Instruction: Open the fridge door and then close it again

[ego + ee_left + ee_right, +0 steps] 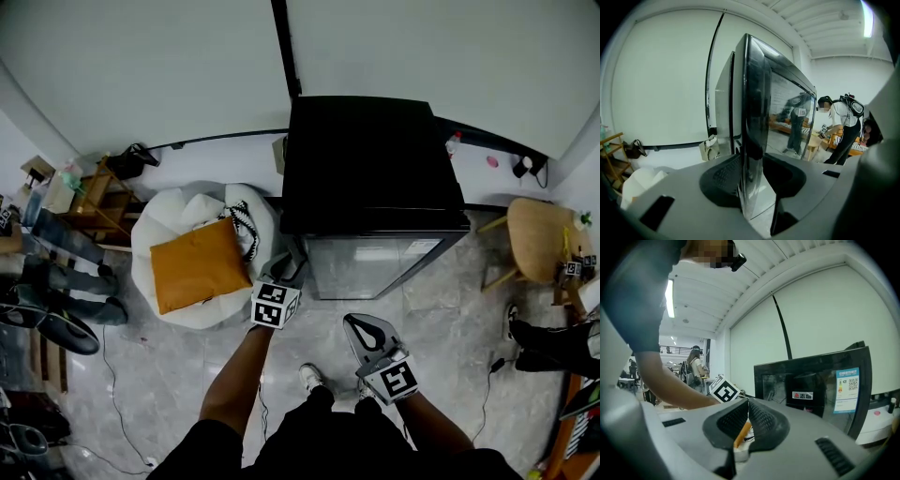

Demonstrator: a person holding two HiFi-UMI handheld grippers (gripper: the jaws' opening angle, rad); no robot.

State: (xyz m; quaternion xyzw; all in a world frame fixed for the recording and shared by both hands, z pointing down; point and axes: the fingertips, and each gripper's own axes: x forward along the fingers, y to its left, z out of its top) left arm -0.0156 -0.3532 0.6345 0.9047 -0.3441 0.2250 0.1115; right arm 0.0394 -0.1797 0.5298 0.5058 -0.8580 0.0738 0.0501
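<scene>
A small black fridge [370,159] stands against the wall, its glossy door [375,265] facing me. My left gripper [291,267] is at the door's left edge. In the left gripper view the door's edge [757,117] runs upright between the jaws, and both pads lie against it, so the left gripper [752,174] is shut on it. Only a thin dark seam separates door and cabinet. My right gripper [361,328] hangs lower, in front of the fridge and apart from it. The right gripper [746,417] is shut with nothing in it and looks toward the fridge door [811,390].
A white beanbag [169,220] with an orange cushion [199,264] sits just left of the fridge. A wooden chair [534,239] stands at the right and a wooden shelf [98,197] at the far left. Cables trail over the floor. A person [843,131] stands beyond the fridge.
</scene>
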